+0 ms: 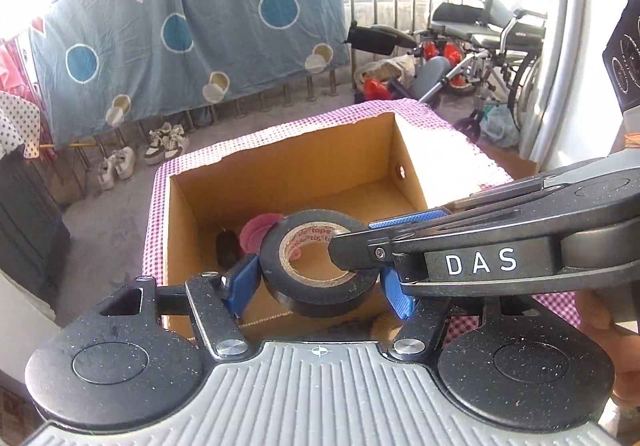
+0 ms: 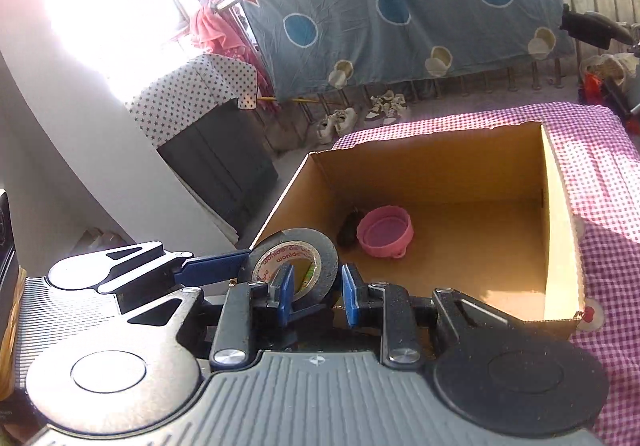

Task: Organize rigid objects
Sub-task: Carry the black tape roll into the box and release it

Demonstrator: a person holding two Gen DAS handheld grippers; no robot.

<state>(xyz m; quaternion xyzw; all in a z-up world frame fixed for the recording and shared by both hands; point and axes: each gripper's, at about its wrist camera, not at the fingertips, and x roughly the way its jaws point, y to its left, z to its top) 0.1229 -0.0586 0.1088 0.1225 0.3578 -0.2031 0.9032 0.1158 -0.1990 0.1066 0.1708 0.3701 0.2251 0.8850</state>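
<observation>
A black tape roll hangs above the near edge of an open cardboard box. My left gripper is shut on it, with its blue pads against the roll's outer sides. My right gripper comes in from the right, one finger through the roll's hole and the other outside. In the right wrist view, my right gripper is shut on the wall of the tape roll, and a finger of the left gripper reaches it from the left. Inside the box lie a pink bowl and a small dark object.
The box stands on a pink checked cloth. A blue patterned sheet hangs on a railing behind, with shoes on the floor under it. A wheelchair stands at the far right. A dark cabinet stands left of the box.
</observation>
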